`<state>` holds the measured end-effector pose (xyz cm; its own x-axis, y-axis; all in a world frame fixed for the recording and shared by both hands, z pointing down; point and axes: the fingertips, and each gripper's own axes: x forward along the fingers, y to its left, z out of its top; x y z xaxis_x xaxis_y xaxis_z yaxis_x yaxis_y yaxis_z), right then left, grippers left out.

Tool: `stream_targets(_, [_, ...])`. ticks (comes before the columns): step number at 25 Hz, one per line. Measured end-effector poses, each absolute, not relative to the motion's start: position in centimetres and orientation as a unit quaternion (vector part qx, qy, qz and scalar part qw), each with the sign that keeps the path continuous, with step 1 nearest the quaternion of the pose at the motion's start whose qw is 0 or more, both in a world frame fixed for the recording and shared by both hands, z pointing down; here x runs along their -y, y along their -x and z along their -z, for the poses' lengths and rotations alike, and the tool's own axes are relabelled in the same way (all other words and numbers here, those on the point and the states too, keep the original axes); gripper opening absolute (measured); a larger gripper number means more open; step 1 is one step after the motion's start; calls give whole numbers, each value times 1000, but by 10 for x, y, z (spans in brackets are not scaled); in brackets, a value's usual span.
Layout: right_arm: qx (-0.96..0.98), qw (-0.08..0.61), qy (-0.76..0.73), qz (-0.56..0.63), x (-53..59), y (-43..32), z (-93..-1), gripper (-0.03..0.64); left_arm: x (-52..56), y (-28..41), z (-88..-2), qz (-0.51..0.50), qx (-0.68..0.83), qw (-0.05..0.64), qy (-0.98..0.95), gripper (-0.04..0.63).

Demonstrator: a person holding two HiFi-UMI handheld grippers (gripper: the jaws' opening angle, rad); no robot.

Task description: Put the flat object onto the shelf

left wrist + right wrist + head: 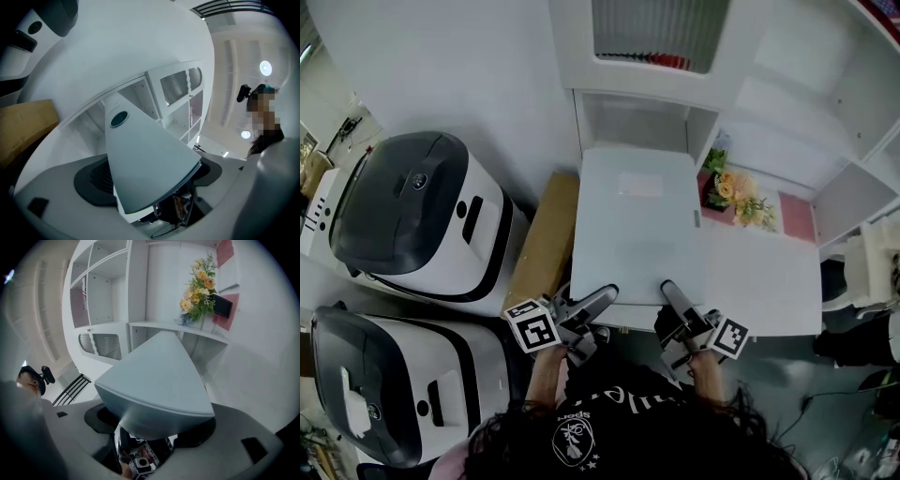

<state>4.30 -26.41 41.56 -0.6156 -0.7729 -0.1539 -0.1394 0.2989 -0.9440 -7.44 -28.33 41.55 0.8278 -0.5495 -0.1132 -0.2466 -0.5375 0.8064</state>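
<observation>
A flat pale grey slab [637,225] is held level in front of a white shelf unit [750,103], its far edge near an open low compartment [633,124]. My left gripper [602,296] is shut on the slab's near left edge. At the near right edge my right gripper [668,289] is shut on it too. In the left gripper view the slab [145,164] fills the middle and bears a dark oval mark [119,118]. The right gripper view shows the slab [159,380] pointing toward the shelf's ledge [187,330]. The slab hides both pairs of jaws in the gripper views.
Two white and dark grey machines [422,216] [394,384] stand at the left, with a brown cardboard piece [546,239] beside the slab. A bunch of flowers [736,192] and a pink panel [797,216] sit on a white surface [769,277] at the right.
</observation>
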Motion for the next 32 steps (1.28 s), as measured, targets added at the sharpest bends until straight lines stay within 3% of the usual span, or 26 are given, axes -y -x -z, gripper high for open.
stream_targets(20, [-702,340,357,513,320,-35,-434,315,353,81,-431,161,191,444,-861,445])
stream_targets(32, [-681,353,380,516,372,-37,-434,314,400,77,-432,125,145,372,-908,462])
